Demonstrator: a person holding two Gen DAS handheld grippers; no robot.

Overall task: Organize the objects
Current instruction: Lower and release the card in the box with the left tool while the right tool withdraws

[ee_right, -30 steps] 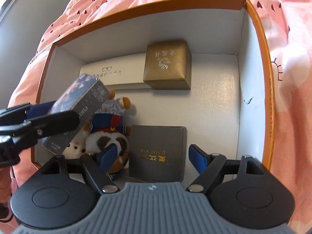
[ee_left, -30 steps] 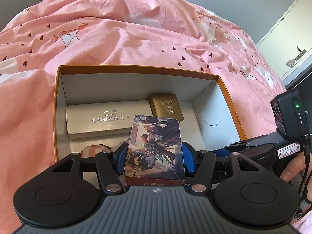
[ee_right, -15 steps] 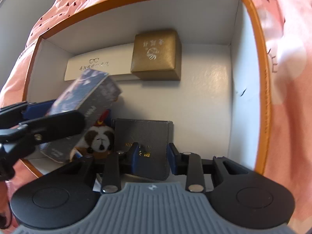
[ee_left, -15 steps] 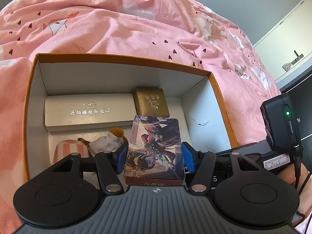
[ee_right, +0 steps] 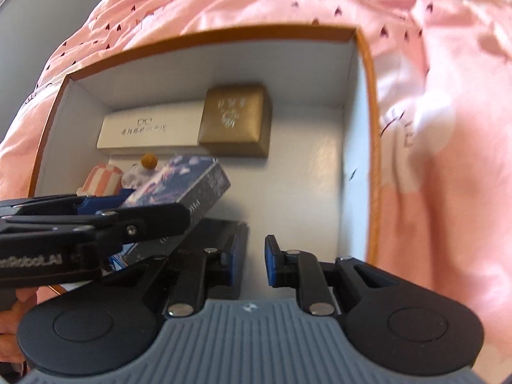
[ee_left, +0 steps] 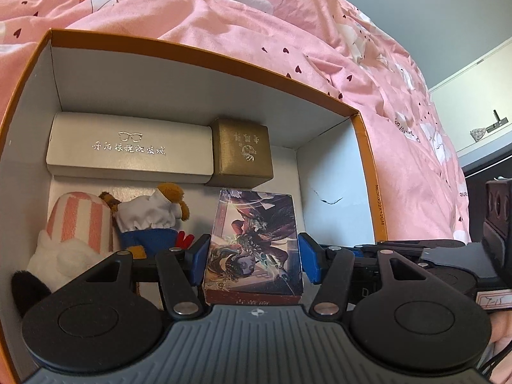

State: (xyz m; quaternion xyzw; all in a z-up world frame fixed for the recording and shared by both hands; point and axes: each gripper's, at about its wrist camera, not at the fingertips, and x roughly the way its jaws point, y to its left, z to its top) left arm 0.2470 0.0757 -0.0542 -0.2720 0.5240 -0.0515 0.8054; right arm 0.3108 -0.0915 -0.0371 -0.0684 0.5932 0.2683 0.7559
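Orange-rimmed cardboard box (ee_left: 368, 147) on pink bedding (ee_left: 224, 16) holds a white glasses case (ee_left: 128, 147), gold box (ee_left: 243, 153) and plush toys (ee_left: 147, 217). Left gripper (ee_left: 252, 259) clamps an illustrated card box (ee_left: 256, 243) above them. Right gripper (ee_right: 249, 265), jaws just narrowing, grips nothing; a dark case (ee_right: 220, 227) lies beneath.

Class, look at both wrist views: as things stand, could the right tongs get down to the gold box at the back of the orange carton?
Probably yes. The right tongs hold nothing, and the carton floor between them and the gold box lies bare. The left tongs, gripping the card box, sit off to one side.
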